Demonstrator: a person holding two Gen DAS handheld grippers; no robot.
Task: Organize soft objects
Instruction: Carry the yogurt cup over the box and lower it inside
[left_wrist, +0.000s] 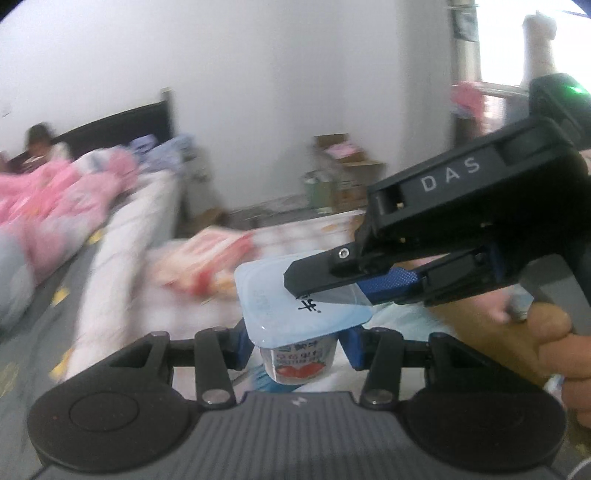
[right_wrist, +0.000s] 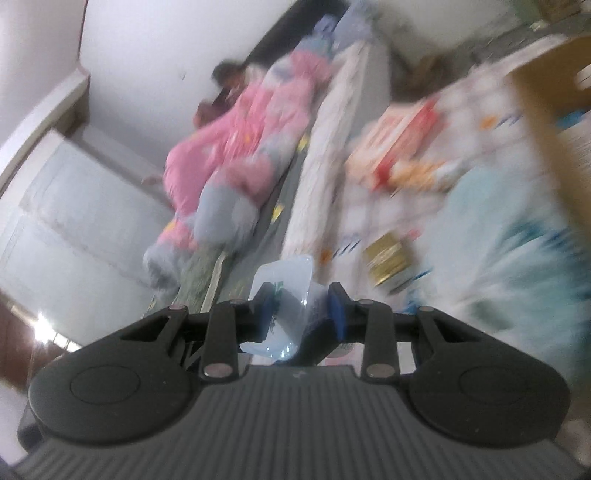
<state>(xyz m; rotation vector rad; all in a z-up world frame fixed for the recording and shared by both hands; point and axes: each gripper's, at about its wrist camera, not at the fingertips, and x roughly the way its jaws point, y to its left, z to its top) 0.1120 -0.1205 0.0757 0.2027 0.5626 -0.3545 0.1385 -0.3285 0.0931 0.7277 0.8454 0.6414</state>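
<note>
A small yogurt cup (left_wrist: 299, 360) with a pale blue foil lid (left_wrist: 280, 295) and a red strawberry label sits upright between my left gripper's (left_wrist: 297, 345) blue pads, which are shut on its body. My right gripper (left_wrist: 332, 286) comes in from the right and pinches the lid's right edge between its black upper finger and blue lower pad. In the right wrist view the same lid (right_wrist: 286, 291) shows edge-on between my right gripper's (right_wrist: 301, 314) blue pads. Both views are motion-blurred.
A white patterned cloth surface (left_wrist: 295, 236) holds a red-and-white box (left_wrist: 207, 258); the box also shows in the right wrist view (right_wrist: 402, 144) near a gold-topped item (right_wrist: 388, 258) and a cardboard box (right_wrist: 546, 96). A bed with pink bedding (left_wrist: 55, 199) lies left.
</note>
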